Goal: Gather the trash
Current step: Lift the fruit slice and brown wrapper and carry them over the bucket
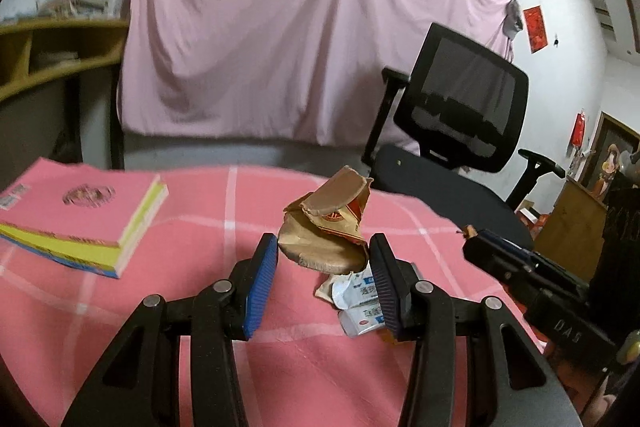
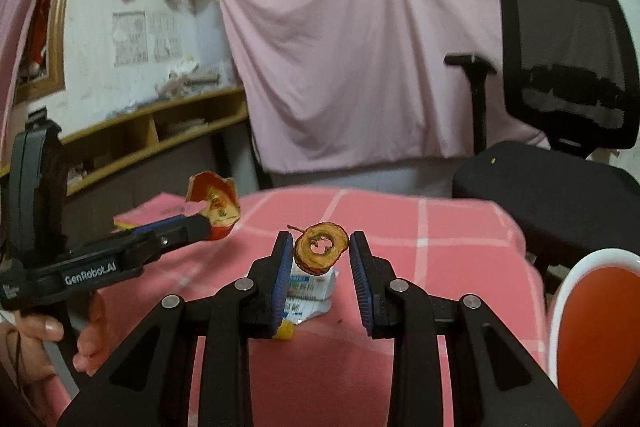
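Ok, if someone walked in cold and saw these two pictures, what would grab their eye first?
Probably the crumpled brown wrapper pinched in the left claw, lifted above the pink checked tablecloth. Next, the dried brown fruit ring between the right claw's pads, above a crumpled white packet. Behind both hang a big pink sheet and a black office chair.

Crumpled matt paper wrapper (image 1: 326, 227) on a checked cloth tablecloth (image 1: 192, 227).
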A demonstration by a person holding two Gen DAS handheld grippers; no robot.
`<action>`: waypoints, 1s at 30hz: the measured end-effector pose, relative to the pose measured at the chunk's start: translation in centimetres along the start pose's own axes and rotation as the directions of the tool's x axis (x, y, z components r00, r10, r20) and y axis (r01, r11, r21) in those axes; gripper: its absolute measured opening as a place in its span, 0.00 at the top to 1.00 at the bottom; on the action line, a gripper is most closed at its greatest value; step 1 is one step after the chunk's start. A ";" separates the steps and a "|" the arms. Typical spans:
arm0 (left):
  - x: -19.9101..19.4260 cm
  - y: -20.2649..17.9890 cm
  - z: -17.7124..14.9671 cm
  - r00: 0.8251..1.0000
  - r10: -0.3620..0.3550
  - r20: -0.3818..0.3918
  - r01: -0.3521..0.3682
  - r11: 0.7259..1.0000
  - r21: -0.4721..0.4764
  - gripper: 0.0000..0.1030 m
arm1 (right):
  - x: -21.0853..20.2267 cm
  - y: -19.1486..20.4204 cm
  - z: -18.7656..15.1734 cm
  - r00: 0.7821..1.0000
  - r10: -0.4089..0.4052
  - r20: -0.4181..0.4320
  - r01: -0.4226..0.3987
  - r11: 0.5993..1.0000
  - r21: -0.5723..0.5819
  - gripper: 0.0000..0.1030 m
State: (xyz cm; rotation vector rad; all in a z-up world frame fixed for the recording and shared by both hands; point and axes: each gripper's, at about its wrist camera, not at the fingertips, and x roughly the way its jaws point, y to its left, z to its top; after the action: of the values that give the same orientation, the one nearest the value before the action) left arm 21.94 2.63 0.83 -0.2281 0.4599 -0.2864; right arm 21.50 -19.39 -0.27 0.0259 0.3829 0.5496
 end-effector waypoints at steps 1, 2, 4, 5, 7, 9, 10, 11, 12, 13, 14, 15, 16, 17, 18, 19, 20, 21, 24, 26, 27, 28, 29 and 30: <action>-0.4 -0.4 -0.1 1.000 0.007 0.020 -0.007 1.000 0.011 0.60 | -0.5 0.0 0.1 1.000 -0.003 0.023 0.003 1.000 -0.001 0.74; -0.9 -0.8 -0.3 0.999 0.017 0.049 -0.018 0.999 0.029 0.60 | -1.0 0.1 0.2 0.999 -0.007 0.044 0.007 1.000 -0.002 0.74; -1.9 -1.7 -0.7 0.994 0.036 0.105 -0.042 0.997 0.061 0.60 | -1.8 0.2 0.3 0.996 -0.016 0.083 0.016 1.000 -0.006 0.74; -2.3 -2.1 -1.0 0.991 0.046 0.128 -0.056 0.996 0.076 0.60 | -2.2 0.2 0.3 0.995 -0.019 0.098 0.020 1.000 -0.008 0.74; -3.1 -3.1 -1.5 0.983 0.064 0.171 -0.082 0.991 0.105 0.60 | -3.0 0.2 0.5 0.991 -0.033 0.131 0.035 0.999 -0.014 0.74; -3.8 -4.2 -2.1 0.973 0.078 0.218 -0.110 0.984 0.140 0.60 | -3.9 0.2 0.6 0.985 -0.047 0.165 0.050 0.999 -0.017 0.74; -4.1 -4.7 -2.3 0.968 0.082 0.238 -0.121 0.980 0.156 0.60 | -4.3 0.1 0.6 0.983 -0.054 0.177 0.058 0.998 -0.019 0.74; -4.4 -5.3 -2.6 0.962 0.085 0.259 -0.132 0.976 0.172 0.60 | -4.7 0.0 0.6 0.980 -0.061 0.189 0.066 0.998 -0.020 0.74; -4.6 -5.9 -2.9 0.957 0.084 0.279 -0.140 0.972 0.187 0.60 | -5.2 -0.1 0.7 0.976 -0.071 0.206 0.077 0.997 -0.022 0.74; -4.9 -6.6 -3.2 0.950 0.079 0.303 -0.145 0.969 0.202 0.60 | -5.7 -0.2 0.7 0.972 -0.081 0.221 0.088 0.996 -0.021 0.74; -5.2 -7.1 -3.5 0.944 0.074 0.323 -0.146 0.967 0.207 0.60 | -6.0 -0.4 0.8 0.969 -0.088 0.232 0.094 0.995 -0.018 0.74; -5.4 -7.5 -3.7 0.938 0.066 0.341 -0.144 0.968 0.208 0.60 | -6.4 -0.6 0.7 0.966 -0.093 0.242 0.099 0.995 -0.014 0.74; -5.7 -8.0 -3.7 0.932 0.057 0.359 -0.140 0.968 0.208 0.60 | -6.8 -0.9 0.8 0.962 -0.102 0.255 0.108 0.994 -0.009 0.74; -5.7 -8.6 -3.6 0.926 0.048 0.375 -0.135 0.968 0.209 0.60 | -7.4 -1.2 0.8 0.956 -0.114 0.269 0.120 0.993 -0.004 0.74; -5.7 -9.1 -3.6 0.922 0.040 0.385 -0.131 0.968 0.213 0.60 | -7.8 -1.5 0.9 0.952 -0.123 0.279 0.128 0.992 0.000 0.74; -5.6 -9.8 -3.5 0.919 0.031 0.393 -0.128 0.967 0.221 0.60 | -8.3 -1.9 0.9 0.947 -0.136 0.292 0.140 0.990 0.007 0.74; -5.6 -10.2 -3.4 0.917 0.025 0.398 -0.125 0.966 0.228 0.60 | -8.9 -2.4 0.9 0.942 -0.147 0.302 0.149 0.989 0.016 0.74; -5.4 -10.7 -3.4 0.918 0.014 0.397 -0.116 0.965 0.236 0.60 | -9.5 -2.9 0.9 0.936 -0.161 0.315 0.160 0.987 0.027 0.74; -4.9 -12.6 -3.2 0.921 -0.019 0.389 -0.093 0.959 0.267 0.60 | -11.0 -4.4 0.9 0.920 -0.203 0.336 0.194 0.979 0.060 0.73; -4.1 -14.1 -2.9 0.928 -0.049 0.369 -0.064 0.956 0.287 0.60 | -11.8 -5.9 0.9 0.913 -0.231 0.336 0.213 0.973 0.088 0.73; -3.8 -14.8 -2.8 0.931 -0.060 0.361 -0.051 0.955 0.292 0.60 | -12.1 -6.7 0.8 0.911 -0.247 0.332 0.224 0.969 0.106 0.73; -3.2 -15.9 -2.8 0.934 -0.080 0.349 -0.031 0.953 0.301 0.60 | -12.3 -7.3 0.8 0.908 -0.261 0.327 0.234 0.965 0.120 0.73; -2.9 -16.7 -2.6 0.936 -0.094 0.340 -0.018 0.950 0.311 0.60 | -12.6 -8.0 0.6 0.907 -0.275 0.319 0.245 0.961 0.133 0.73; -2.5 -17.6 -2.7 0.937 -0.105 0.333 -0.009 0.946 0.323 0.60 | -12.9 -8.5 0.5 0.905 -0.288 0.312 0.256 0.956 0.141 0.73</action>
State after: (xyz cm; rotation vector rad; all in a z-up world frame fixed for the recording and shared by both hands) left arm 14.65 -13.44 4.46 0.0309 0.0529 -0.3575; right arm 15.89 -33.27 3.62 0.1549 0.0809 0.2409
